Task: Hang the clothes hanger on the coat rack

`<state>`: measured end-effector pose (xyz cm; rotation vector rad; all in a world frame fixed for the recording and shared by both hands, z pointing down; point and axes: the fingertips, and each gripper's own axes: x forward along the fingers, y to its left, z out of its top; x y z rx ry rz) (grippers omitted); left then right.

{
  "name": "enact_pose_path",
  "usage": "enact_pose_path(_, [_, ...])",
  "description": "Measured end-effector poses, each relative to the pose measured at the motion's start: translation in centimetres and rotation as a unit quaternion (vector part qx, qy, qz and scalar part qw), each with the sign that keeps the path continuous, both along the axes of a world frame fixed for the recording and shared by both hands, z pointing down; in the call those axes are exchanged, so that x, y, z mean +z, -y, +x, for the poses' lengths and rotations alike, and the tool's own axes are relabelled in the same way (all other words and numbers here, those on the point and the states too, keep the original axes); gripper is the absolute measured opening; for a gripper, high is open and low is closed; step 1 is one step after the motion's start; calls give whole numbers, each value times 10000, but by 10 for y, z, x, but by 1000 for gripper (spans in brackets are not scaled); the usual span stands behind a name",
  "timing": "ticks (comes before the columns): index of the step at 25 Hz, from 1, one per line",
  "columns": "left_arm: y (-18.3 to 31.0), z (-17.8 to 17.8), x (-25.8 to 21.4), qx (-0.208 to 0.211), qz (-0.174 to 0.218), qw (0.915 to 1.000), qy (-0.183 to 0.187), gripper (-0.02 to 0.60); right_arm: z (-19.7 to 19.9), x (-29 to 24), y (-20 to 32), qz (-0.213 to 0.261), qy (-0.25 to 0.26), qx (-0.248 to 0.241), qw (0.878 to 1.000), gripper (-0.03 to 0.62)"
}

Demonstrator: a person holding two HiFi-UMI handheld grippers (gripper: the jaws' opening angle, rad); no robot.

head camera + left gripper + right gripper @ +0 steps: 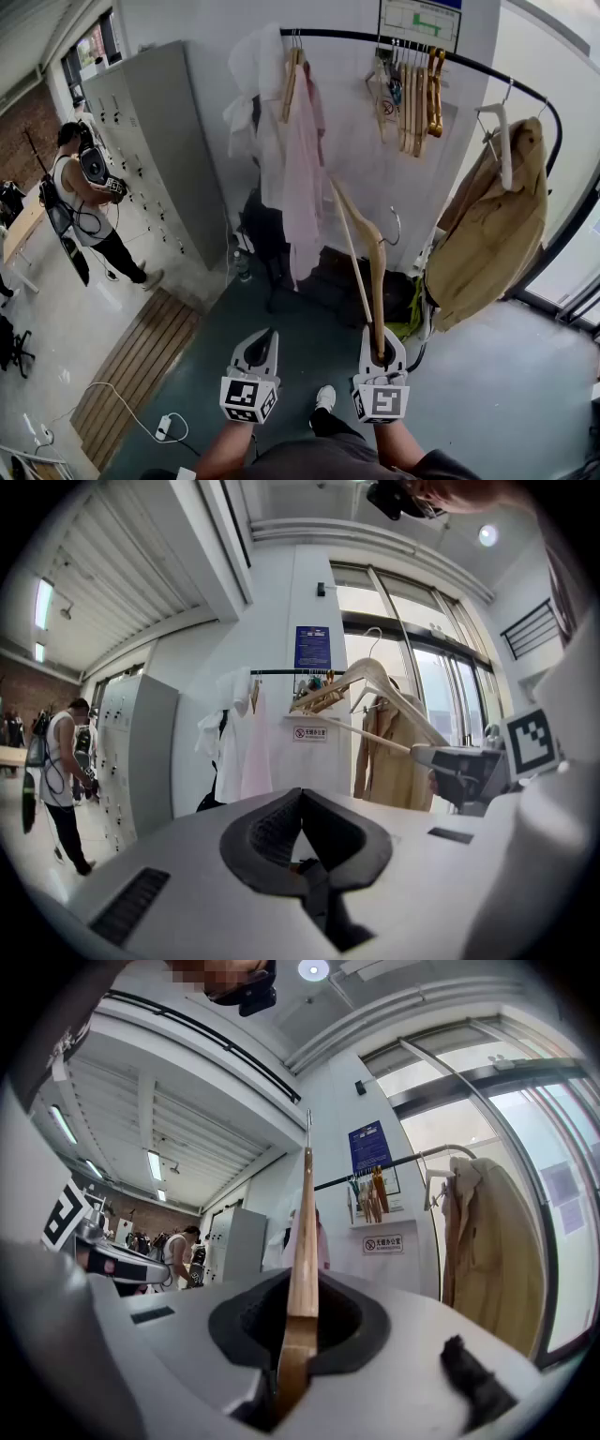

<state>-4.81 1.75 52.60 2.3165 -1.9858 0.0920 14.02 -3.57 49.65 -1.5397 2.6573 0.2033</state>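
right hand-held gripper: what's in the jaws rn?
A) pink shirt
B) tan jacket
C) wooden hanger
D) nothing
C: the right gripper view shows the right hand-held gripper with its jaws closed on the wooden hanger. In the head view the hanger sticks up from it, not yet on the coat rack.

Pale wooden hanger [377,281], tan coat [492,234], pink garment [302,178], black rail [347,35]
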Motion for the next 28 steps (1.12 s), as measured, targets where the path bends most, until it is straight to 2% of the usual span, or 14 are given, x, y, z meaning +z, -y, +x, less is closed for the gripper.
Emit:
enact_pose_path(8, [88, -14, -3, -129, -108, 9998, 105, 9, -12, -8, 98, -59, 17, 15, 10000, 44])
enact_pose_path(13, [139, -14, -10, -144, -35, 9998, 133, 9, -18, -11, 147, -64, 35, 64, 10000, 44])
enact_pose_path(17, [161, -22, -19, -124, -1, 9999, -110, 9, -22, -13, 171, -89, 81, 42, 9999, 44])
enact_pose_path(23, [183, -36, -19, -111, -18, 9999, -78, 9, -34, -27, 208, -183, 72, 233, 9995, 44])
enact_pose_path(28, [209, -43, -15, 175, 30, 9998, -48, 9, -51, -41, 240, -53, 42, 322, 9995, 44])
